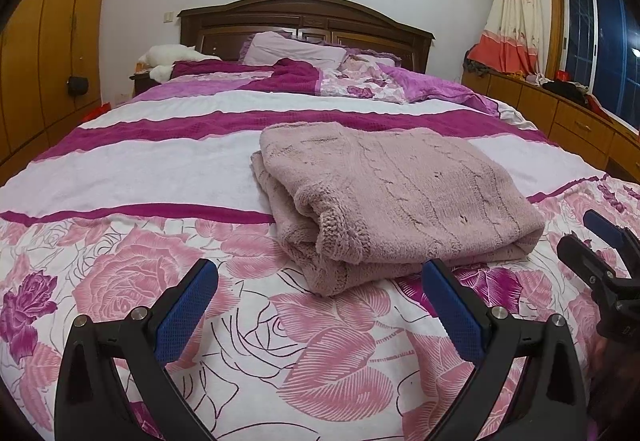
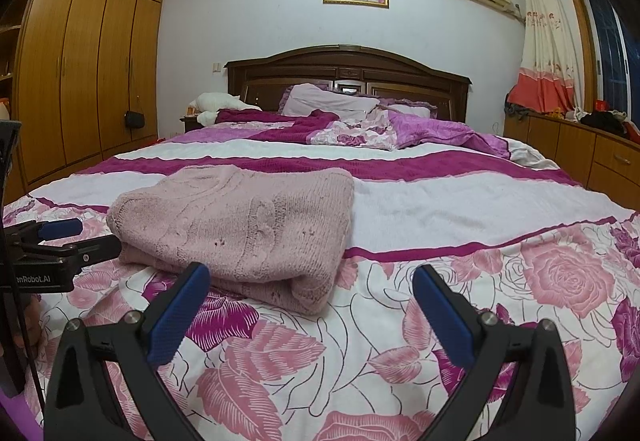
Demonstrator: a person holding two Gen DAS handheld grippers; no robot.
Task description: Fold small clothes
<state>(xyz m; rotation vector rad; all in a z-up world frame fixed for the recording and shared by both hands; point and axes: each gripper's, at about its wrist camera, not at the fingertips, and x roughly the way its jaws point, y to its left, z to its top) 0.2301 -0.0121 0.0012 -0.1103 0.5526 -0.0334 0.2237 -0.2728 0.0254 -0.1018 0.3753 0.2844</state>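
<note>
A dusty-pink knitted sweater [image 1: 392,197] lies folded in a thick rectangle on the flowered bedspread [image 1: 120,177]; it also shows in the right wrist view [image 2: 240,225]. My left gripper [image 1: 320,285] is open and empty, just in front of the sweater's near edge. My right gripper [image 2: 310,289] is open and empty, in front of and to the right of the sweater. The right gripper's fingers [image 1: 600,241] show at the right edge of the left wrist view; the left gripper's fingers [image 2: 60,237] show at the left edge of the right wrist view.
Pillows [image 2: 332,103] and a bunched purple quilt [image 2: 440,133] lie by the dark wooden headboard [image 2: 348,69]. A wooden wardrobe [image 2: 80,61] stands on the left. Low wooden cabinets [image 2: 580,149] and a curtain [image 2: 544,41] are on the right.
</note>
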